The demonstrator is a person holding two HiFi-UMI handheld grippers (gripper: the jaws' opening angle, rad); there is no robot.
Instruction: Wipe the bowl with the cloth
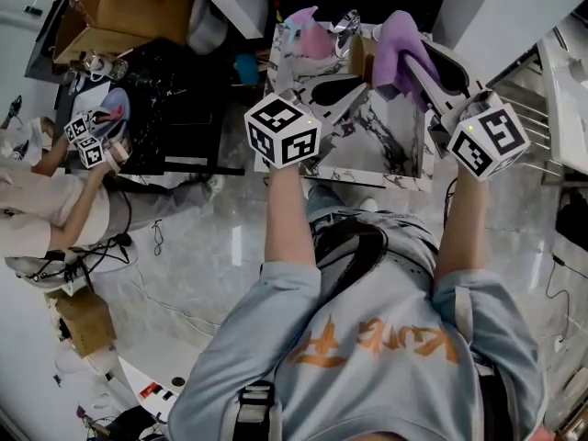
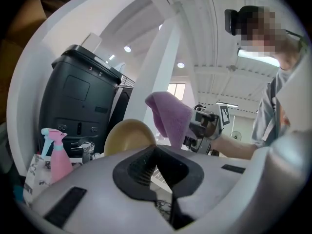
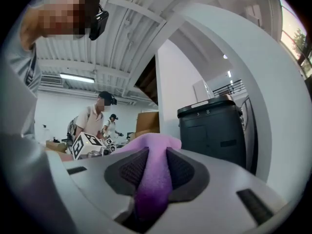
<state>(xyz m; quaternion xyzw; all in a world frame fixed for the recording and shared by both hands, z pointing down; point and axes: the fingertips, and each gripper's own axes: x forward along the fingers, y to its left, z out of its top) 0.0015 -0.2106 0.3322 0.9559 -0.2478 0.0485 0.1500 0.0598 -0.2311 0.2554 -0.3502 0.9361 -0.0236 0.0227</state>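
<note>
I'm reading the wipe as at its very start or between strokes. Both things are lifted over the table point(image 1: 390, 150) and the cloth point(image 3: 154, 177) is hanging right beside the bowl point(image 2: 127, 136), but I'm not seeing whether it's touching. No view shows a wet streak or a cleaned patch, so I'm counting the rubbing itself as what's left. Table: I'm seeing a flat, glossy, white slab with dark marble-like veining. Behind it I'm noting a tall black boxy unit point(image 2: 73, 101), matte plastic, hard edges. Bowl: tan, smooth, dull-shiny, rounded dome outline, thin-walled by the look. It's standing on edge just past the left gripper point(image 2: 156, 151), whose ribbed dark pads are pressing almost together and seem to be nipping its rim at the tips. Cloth: purple, soft, fuzzy nap, bunching into a limp fold. The right gripper point(image 3: 155, 155) is clamping down on it, fabric squeezing up between the pads and spilling over the tips. Smallest is the pink spray bottle point(image 2: 57, 156), a glossy plastic cone with a pale blue trigger head, standing on the table to the side, untouched.
</note>
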